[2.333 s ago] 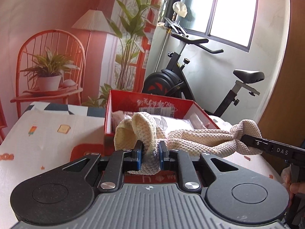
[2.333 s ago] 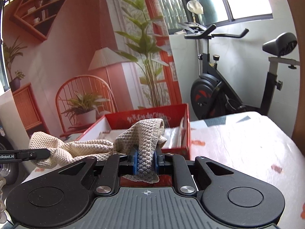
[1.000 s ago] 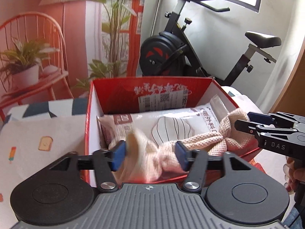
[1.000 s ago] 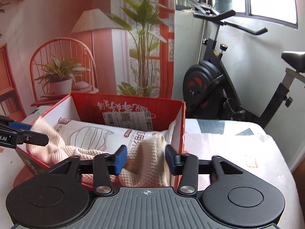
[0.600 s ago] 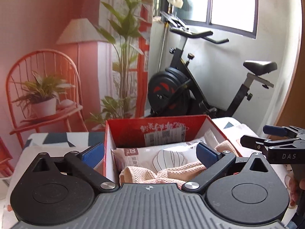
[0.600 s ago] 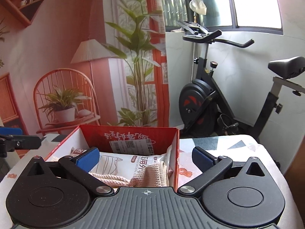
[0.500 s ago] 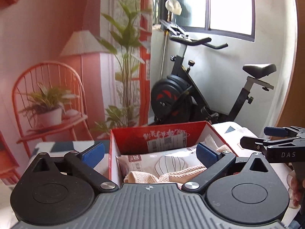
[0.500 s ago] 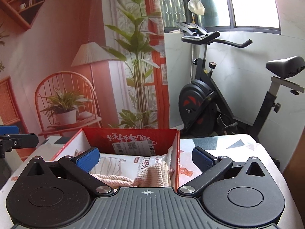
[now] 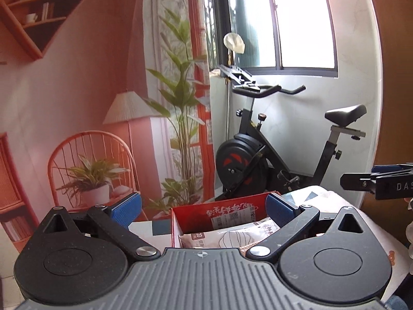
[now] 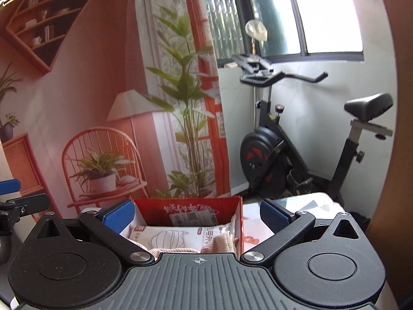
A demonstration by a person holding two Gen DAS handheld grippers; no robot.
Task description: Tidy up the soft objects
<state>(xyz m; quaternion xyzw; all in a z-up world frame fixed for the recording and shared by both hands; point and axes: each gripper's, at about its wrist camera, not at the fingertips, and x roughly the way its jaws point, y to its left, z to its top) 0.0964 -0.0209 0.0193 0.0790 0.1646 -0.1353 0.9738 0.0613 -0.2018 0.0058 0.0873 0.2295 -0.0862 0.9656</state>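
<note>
Behind the table (image 9: pixel 333 199) a printed backdrop (image 9: pixel 77 90) of a chair, a lamp and plants is hanging, and an exercise bike (image 9: pixel 258 155) is standing under the window (image 9: pixel 304 20).

Left gripper (image 9: pixel 202 205) is hovering above the near side of the red box (image 9: pixel 222 211), its jaws standing as wide apart as they go and holding nothing; the blue pads (image 9: pixel 126 205) are touching nothing. Those jaws have just been opening, and no cloth is lying between them now. Right gripper (image 10: pixel 197 213) is showing the same: jaws spread fully, having just been opening, nothing gripped, the box (image 10: pixel 188 211) showing in the gap below and beyond them.

The towel (image 10: pixel 219 244), a cream knit, is lying inside the box on top of a white printed packet (image 10: pixel 170 235), near the box's right wall. Only a strip of it is showing above the gripper body.

Looking along the left gripper, the towel (image 9: pixel 249 245) is barely peeking out beside the right finger, while the packet (image 9: pixel 232 236) is showing more clearly. That view is also catching the right gripper (image 9: pixel 374 180) from the side at the right edge, level and clear of the box, with part of a hand (image 9: pixel 410 227) below it. Looking along the right gripper, more of the towel is showing, and the left gripper's fingers (image 10: pixel 20 199) are poking in at the left edge, well apart from the box.
</note>
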